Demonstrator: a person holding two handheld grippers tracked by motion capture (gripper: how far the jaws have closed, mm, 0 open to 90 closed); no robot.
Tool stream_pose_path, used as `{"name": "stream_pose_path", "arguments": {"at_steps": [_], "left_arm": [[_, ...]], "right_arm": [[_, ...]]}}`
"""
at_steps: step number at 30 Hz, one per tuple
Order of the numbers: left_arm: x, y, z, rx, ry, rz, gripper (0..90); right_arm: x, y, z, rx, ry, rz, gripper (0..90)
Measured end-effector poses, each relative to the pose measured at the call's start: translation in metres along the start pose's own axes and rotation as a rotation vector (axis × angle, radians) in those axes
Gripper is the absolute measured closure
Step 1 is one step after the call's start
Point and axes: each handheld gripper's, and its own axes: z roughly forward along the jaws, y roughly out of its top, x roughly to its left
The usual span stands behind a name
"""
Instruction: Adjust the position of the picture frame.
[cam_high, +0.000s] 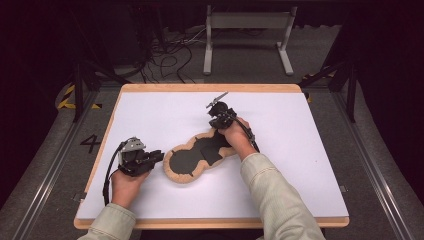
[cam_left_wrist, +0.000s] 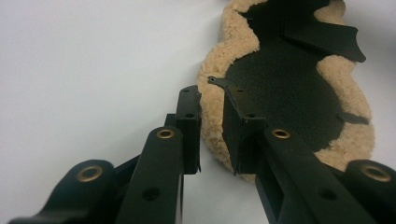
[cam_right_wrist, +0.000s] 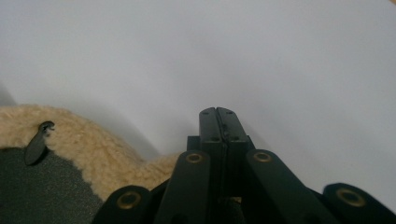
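Left tool (cam_left_wrist: 211, 126) straddles the fleece pad (cam_left_wrist: 348, 88) rim, parted; right tool (cam_right_wrist: 218, 114) clenched empty.

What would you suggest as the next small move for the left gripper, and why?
Probably close the left gripper: its jaws stand open astride the fleece rim of the black pad, so a squeeze would likely secure it. The right gripper is shut.
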Motion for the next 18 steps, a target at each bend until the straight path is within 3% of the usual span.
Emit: {"name": "stream_pose_path", "arguments": {"at_steps": [6,11,12,16,18], "left_arm": [[0.002,0.000,-0.003,-0.005,-0.005,-0.003,77.1],[0.000,-0.001,-0.004,0.004,-0.020,-0.015,77.1],[0.001,0.000,-0.005,-0.001,-0.015,0.000,77.0],[-0.002,-0.001,-0.006,-0.009,-0.091,-0.026,76.8],[-0.006,-0.001,-0.007,-0.007,-0.105,-0.019,76.6]], "right_arm": [[0.002,-0.005,-0.007,0.052,-0.014,-0.024,90.0],[0.000,-0.021,-0.020,0.074,0.003,-0.026,90.0],[0.000,-0.026,-0.023,0.065,0.006,-0.035,90.0],[-0.003,-0.041,-0.032,0.042,0.053,0.020,90.0],[-0.003,-0.050,-0.038,0.031,0.074,0.018,90.0]]}}
